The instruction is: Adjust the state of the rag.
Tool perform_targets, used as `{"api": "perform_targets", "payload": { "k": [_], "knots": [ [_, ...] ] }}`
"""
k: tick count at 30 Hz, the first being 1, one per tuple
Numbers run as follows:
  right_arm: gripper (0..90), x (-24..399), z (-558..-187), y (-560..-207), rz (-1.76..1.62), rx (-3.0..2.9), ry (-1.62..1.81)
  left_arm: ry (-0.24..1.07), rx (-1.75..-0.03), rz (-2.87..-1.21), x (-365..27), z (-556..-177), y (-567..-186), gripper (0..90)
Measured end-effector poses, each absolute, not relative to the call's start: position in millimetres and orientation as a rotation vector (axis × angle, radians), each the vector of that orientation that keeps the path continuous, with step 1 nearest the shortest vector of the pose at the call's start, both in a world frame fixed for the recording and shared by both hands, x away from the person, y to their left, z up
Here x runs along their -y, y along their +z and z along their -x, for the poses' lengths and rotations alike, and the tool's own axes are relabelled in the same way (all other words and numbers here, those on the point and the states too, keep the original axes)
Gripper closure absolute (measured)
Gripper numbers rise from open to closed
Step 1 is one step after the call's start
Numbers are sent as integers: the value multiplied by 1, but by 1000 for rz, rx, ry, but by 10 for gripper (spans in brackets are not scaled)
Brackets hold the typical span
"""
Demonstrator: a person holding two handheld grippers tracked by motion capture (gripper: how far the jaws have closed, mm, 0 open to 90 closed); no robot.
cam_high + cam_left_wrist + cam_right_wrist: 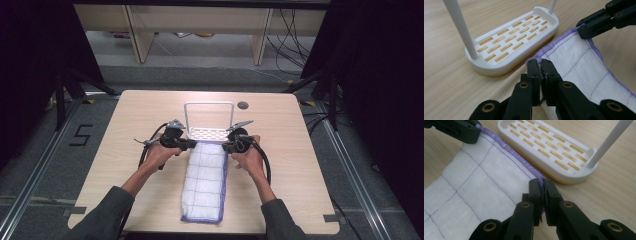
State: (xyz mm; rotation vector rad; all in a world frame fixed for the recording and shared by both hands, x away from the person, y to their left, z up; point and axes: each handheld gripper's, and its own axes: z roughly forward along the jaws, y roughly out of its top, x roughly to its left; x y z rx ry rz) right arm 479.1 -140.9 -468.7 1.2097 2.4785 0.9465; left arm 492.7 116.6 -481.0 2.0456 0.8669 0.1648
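- My forearms: grey sleeves, entering from the near edge of the table point(125, 150), one either side of the cloth.
- Cloth point(205, 185): white, quilted in squares, purple-edged, folded into a long strip; lies on the table running from the near edge away toward the rack, its far end lifted slightly at the corners.
- My left gripper point(541, 65): jaws closed on the far left corner of the cloth, purple hem pinched between the pads.
- My right gripper point(542, 185): jaws closed on the far right corner, hem likewise clamped.
- Rack point(209, 133): white, slotted oval base with an upright hoop handle; stands just beyond the cloth's far end, apart from both grippers.
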Motion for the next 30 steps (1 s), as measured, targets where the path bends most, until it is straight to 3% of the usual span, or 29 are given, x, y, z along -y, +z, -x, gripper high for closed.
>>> {"api": "perform_targets", "payload": {
  "k": [16,30],
  "knots": [
    [865,136,-482,-461,-1206,-2467,956,182,-851,-2040,-120,-491,-472,857],
    [866,139,-469,-434,-1114,-2428,1045,224,-779,-1990,-123,-473,-437,860]
  ]
}}
